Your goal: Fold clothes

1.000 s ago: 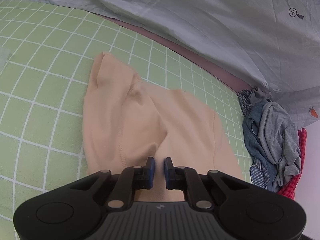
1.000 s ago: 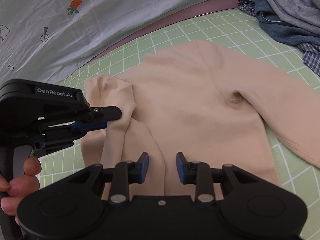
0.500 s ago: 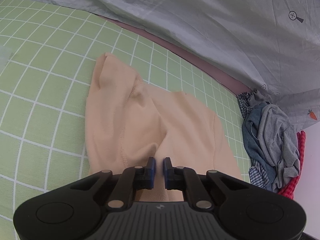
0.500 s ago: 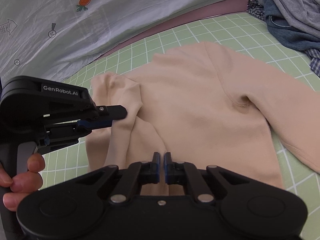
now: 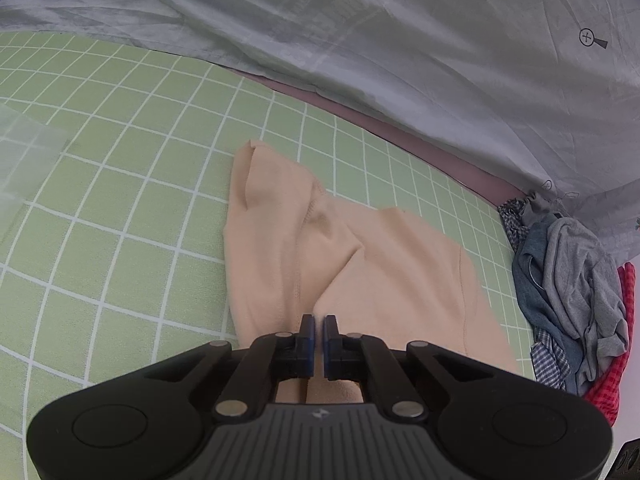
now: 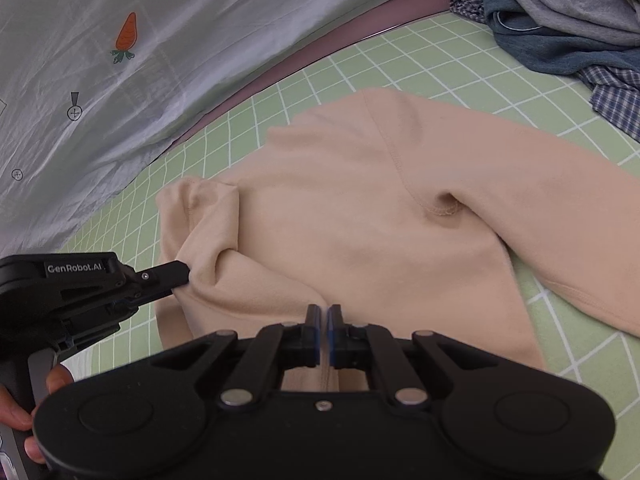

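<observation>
Peach-coloured top [image 6: 360,216] lies spread on the green gridded mat [image 5: 120,240], one sleeve reaching out to the right. Left tongs [image 5: 319,326] are pinched on a raised fold of its fabric near the hem, and right tongs [image 6: 324,316] are clamped on the fabric just beside them (both pairs nearly closed around cloth). A heap of other clothes [image 5: 568,288] sits at the mat's far right edge, below the grey sheet [image 6: 140,80].

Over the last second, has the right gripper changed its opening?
Yes. The right gripper, open a second ago, has shut on the beige shirt near its hem, on the green grid mat.
</observation>
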